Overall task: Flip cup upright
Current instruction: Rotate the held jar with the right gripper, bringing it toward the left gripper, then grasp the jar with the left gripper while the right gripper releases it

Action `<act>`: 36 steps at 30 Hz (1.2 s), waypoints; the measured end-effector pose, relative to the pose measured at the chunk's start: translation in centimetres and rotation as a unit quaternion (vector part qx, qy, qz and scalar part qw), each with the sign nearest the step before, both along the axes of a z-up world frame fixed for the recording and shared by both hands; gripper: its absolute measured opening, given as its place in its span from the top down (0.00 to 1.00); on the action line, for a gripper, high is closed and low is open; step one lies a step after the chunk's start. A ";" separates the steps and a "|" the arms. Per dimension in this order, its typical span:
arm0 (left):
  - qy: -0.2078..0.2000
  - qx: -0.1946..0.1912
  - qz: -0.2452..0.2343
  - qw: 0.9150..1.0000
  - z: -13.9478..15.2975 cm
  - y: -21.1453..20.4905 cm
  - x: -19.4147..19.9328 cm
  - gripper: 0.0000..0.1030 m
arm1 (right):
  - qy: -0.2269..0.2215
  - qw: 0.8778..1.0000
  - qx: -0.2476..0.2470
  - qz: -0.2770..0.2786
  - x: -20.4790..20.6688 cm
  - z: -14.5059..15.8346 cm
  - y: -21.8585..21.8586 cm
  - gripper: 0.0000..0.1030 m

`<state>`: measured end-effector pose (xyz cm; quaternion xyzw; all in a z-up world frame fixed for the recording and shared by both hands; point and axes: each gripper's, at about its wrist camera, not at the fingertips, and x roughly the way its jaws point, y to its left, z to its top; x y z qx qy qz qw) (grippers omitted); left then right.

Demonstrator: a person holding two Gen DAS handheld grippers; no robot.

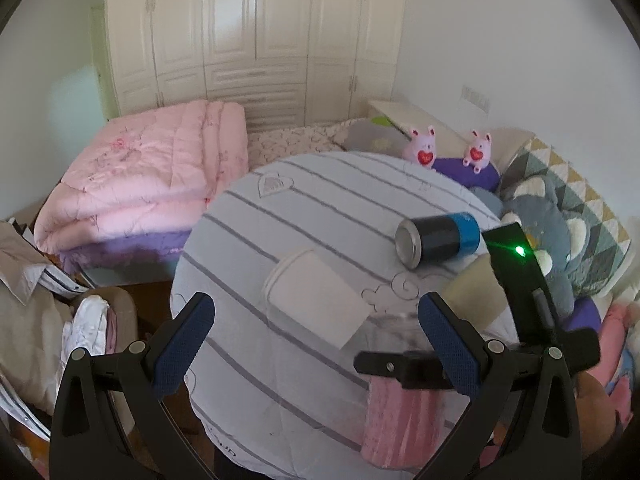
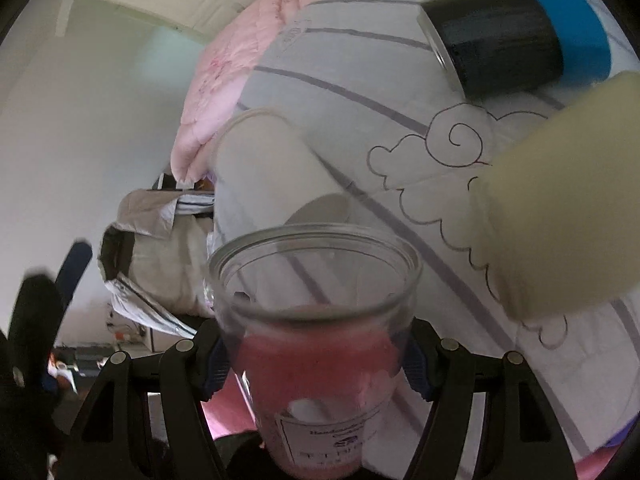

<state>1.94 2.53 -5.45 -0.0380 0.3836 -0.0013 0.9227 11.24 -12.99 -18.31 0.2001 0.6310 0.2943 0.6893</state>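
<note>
A white paper cup lies on its side on the striped grey-white quilt, rim toward the far left. It also shows in the right wrist view. My left gripper is open and empty, its blue pads either side of the cup, just short of it. My right gripper is shut on a clear glass jar with a pink lower part, held near the quilt's front; the jar also shows in the left wrist view. A black can with a blue band lies on its side farther right.
A pale yellow cup lies close at the right. A folded pink duvet sits at the left, plush toys and pillows at the right, clothes at the near left. A white wardrobe stands behind.
</note>
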 end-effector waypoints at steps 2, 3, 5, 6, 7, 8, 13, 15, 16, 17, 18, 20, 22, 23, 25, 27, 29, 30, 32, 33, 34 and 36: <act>0.007 0.003 -0.004 1.000 -0.4 -0.5 0.1 0.00 | 0.012 1.000 0.002 -0.004 0.4 -0.5 0.3 0.20; 0.009 0.003 -0.007 1.000 -0.5 -0.6 0.2 0.00 | 0.007 1.000 0.000 -0.005 0.5 -0.7 0.4 0.20; 0.013 0.000 -0.008 1.000 -0.5 -0.7 0.4 0.00 | -0.006 1.000 0.010 -0.002 0.4 -0.5 0.4 0.20; 0.013 0.000 -0.009 1.000 -0.5 -0.9 0.5 0.00 | -0.012 1.000 0.015 -0.003 0.3 -0.2 0.4 0.20; 0.015 -0.003 -0.012 1.000 -0.5 -1.1 0.6 0.00 | -0.018 1.000 0.017 -0.004 0.1 0.1 0.4 0.20; 0.018 -0.005 -0.016 1.000 -0.5 -1.3 0.7 0.00 | -0.029 0.999 0.014 -0.002 0.0 0.6 0.3 0.20; 0.047 -0.022 -0.036 0.998 -1.2 -2.5 1.2 0.00 | -0.069 0.998 -0.014 0.004 -1.8 2.5 -1.4 0.20; 0.049 -0.015 -0.039 0.998 -1.4 -3.4 1.2 0.00 | -0.078 0.997 -0.013 0.001 -2.7 2.8 -2.7 0.20; 0.053 -0.009 -0.044 0.998 -1.6 -3.9 1.3 0.00 | -0.083 0.996 -0.013 0.001 -2.9 2.9 -3.3 0.20; 0.063 -0.001 -0.050 0.997 -2.0 -4.6 1.4 0.00 | -0.088 0.996 -0.021 0.003 -3.2 3.0 -3.7 0.20; 0.070 0.001 -0.053 0.996 -2.3 -5.2 1.5 0.00 | -0.095 0.995 -0.035 0.008 -3.7 2.9 -4.1 0.20; 0.090 0.009 -0.056 0.994 -3.3 -6.2 1.7 0.00 | -0.101 0.994 -0.038 0.018 -4.3 2.6 -4.8 0.20; 0.113 0.016 -0.057 0.992 -4.1 -6.8 2.1 0.00 | -0.098 0.994 -0.032 0.027 -4.8 1.9 -5.1 0.20; 0.126 0.019 -0.059 0.990 -4.7 -7.2 2.3 0.00 | -0.097 0.994 -0.030 0.032 -5.0 1.7 -5.4 0.20; 0.139 0.022 -0.059 0.988 -5.4 -7.8 2.5 0.00 | -0.102 0.994 -0.034 0.038 -5.5 1.3 -5.8 0.20; 0.156 0.029 -0.058 0.986 -6.2 -8.3 2.9 0.00 | -0.108 0.993 -0.038 0.043 -5.7 1.0 -5.8 0.20; 0.168 0.035 -0.054 0.984 -7.0 -8.8 3.2 0.00 | -0.107 0.993 -0.033 0.047 -5.5 0.6 -5.7 0.20; 0.172 0.035 -0.054 0.983 -7.3 -9.0 3.4 0.00 | -0.108 0.993 -0.032 0.047 -5.5 0.6 -5.8 0.20; 0.183 0.033 -0.053 0.981 -8.1 -9.4 3.8 0.00 | -0.110 0.992 -0.029 0.050 -5.5 0.4 -6.1 0.20; 0.183 0.031 -0.052 0.981 -8.3 -9.5 3.9 0.00 | -0.111 0.992 -0.030 0.050 -5.5 0.4 -6.4 0.20; 0.184 0.029 -0.048 0.981 -8.5 -9.6 4.1 0.00 | -0.114 0.992 -0.031 0.052 -5.6 0.4 -6.7 0.20; 0.192 0.022 -0.042 0.980 -9.0 -9.7 4.6 0.02 | -0.121 0.991 -0.033 0.052 -5.4 0.4 -6.8 0.20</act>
